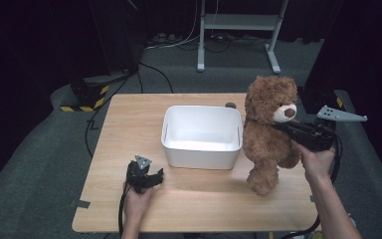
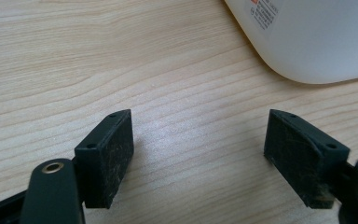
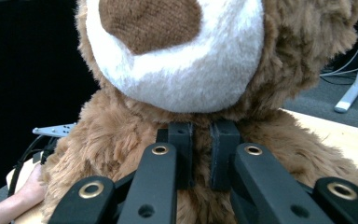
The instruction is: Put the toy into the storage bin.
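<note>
right tongs [image 3: 200, 154] buried in teddy bear [image 3: 177, 93] fur

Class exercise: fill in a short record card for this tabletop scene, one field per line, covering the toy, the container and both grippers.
Toy: brown teddy bear, upright, right of the tub
Container: white plastic tub, mid-table, nothing visible inside
Right gripper: jaws pinched on fur beneath the bear's muzzle
Left gripper: jaws apart over bare wood, near the tub's corner
Surface: wooden table

A light wooden table [image 1: 194, 199] carries a white bin [image 1: 202, 137] beside a teddy bear [image 1: 267, 129].
</note>
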A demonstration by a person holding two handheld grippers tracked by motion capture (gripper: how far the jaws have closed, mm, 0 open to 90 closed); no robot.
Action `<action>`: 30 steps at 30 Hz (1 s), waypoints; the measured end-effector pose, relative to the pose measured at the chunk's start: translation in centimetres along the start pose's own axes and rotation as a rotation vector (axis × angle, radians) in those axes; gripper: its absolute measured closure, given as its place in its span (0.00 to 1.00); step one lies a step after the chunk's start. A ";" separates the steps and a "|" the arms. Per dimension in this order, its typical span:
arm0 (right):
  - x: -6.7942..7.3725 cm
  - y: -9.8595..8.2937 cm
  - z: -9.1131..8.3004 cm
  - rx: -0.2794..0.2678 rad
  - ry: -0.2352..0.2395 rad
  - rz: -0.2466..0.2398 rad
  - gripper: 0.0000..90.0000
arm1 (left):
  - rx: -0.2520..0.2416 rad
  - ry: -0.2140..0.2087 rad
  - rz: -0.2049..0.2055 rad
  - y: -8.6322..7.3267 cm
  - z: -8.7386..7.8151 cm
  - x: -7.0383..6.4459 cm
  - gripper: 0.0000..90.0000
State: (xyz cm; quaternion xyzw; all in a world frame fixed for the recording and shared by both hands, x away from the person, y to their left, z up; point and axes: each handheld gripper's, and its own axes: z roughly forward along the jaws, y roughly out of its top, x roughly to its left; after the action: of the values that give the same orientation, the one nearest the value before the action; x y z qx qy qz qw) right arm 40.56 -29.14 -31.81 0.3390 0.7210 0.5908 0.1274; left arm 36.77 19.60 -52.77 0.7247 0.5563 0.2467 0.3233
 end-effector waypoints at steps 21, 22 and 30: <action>1.8 3.5 1.4 0.007 0.043 -0.031 0.92 | 0.000 0.000 0.000 0.0 0.0 0.0 0.26; 2.0 3.9 1.6 0.007 0.046 -0.037 0.92 | 0.000 0.000 0.000 0.0 0.0 0.0 0.27; 2.6 4.8 2.5 0.013 0.053 -0.048 0.92 | 0.000 0.000 0.000 0.0 0.0 0.0 0.27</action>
State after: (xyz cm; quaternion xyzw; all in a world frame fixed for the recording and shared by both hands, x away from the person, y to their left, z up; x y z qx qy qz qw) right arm 41.75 -25.24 -27.41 0.3065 0.7360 0.5915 0.1203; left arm 36.77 19.60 -52.77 0.7247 0.5562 0.2467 0.3234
